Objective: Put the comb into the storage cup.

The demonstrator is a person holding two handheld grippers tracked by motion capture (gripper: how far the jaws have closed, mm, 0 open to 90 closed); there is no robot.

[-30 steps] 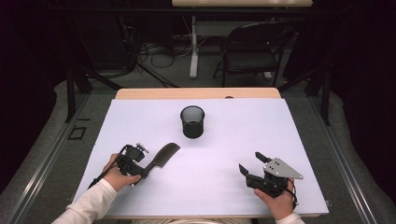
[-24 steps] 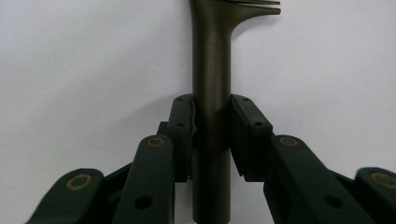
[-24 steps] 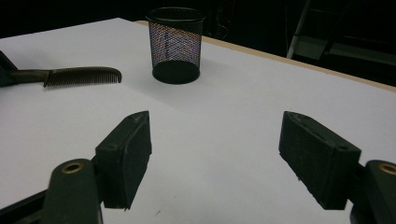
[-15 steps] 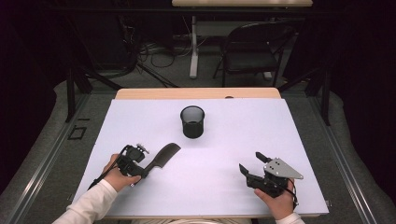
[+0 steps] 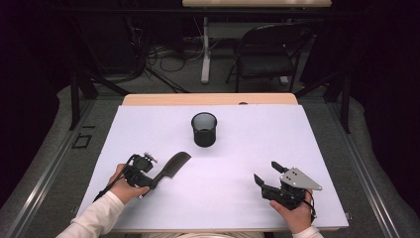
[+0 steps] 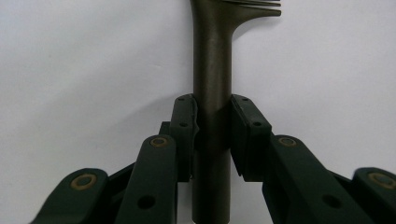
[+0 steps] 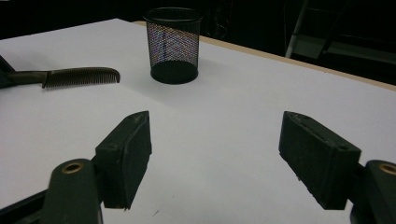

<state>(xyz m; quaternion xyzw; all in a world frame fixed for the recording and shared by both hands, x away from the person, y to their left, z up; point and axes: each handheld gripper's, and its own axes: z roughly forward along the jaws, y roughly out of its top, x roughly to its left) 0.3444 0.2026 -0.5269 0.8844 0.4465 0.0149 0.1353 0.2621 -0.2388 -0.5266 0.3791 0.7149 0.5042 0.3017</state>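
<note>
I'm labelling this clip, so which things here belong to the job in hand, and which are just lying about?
In the job:
- comb, handle clamped in the left gripper
- mesh pen cup, upright on the table, likely the comb's goal
- right gripper, open, holding nothing

Lying about:
- folding chair behind the table
- cables on the floor

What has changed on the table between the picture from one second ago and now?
Nothing has visibly changed. The left claw is still shut on the comb handle, the right claw stays open above the white table, and the mesh cup stands in the same place.
</note>
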